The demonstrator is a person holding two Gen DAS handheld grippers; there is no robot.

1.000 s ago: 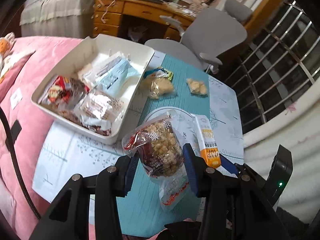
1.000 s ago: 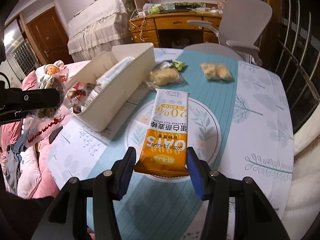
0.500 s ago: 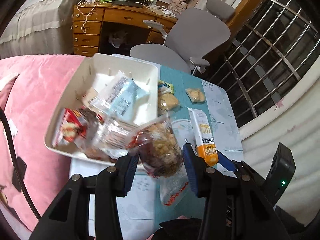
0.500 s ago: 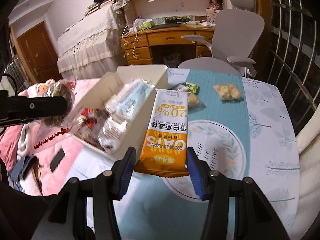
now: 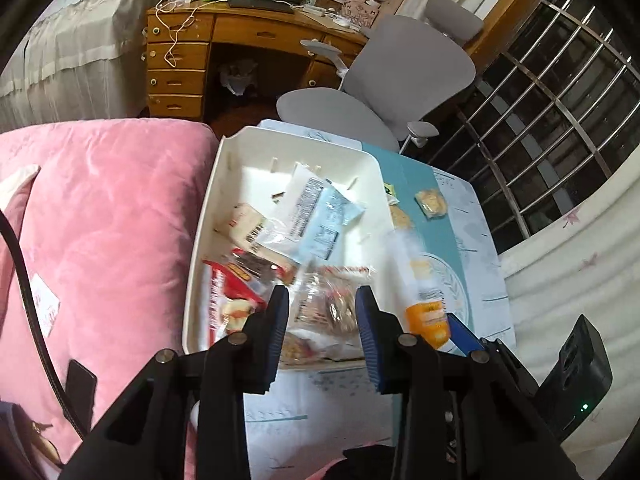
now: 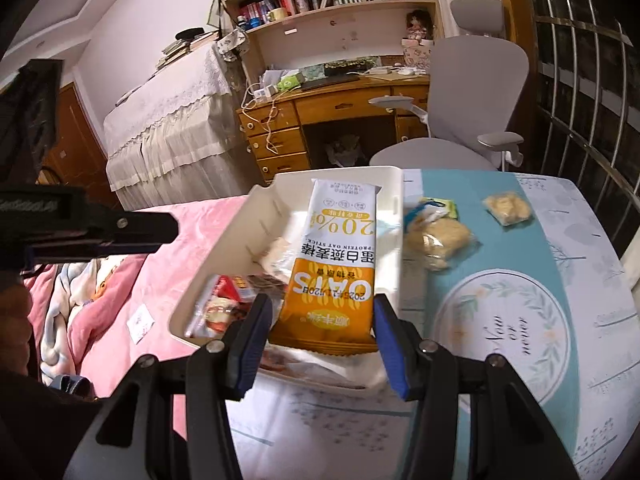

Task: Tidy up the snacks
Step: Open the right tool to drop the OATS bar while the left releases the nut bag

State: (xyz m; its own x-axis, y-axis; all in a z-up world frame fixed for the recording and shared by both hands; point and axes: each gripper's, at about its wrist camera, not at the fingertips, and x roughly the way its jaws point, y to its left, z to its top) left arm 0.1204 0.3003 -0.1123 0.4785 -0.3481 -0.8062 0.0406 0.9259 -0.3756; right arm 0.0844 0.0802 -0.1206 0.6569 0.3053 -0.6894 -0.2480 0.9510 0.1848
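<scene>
Both grippers have moved from over the table to above the white bin. Left gripper points down into the bin; its blue pads flank the clear snack bag, which is blurred, so I cannot tell if it is gripped or let go. Right gripper is clenched on the orange oat stick pack, held level over the bin's near right corner. Inside the bin: red packet, pale blue pack. Farther on the table: two biscuit bags. Beyond, a grey chair.
</scene>
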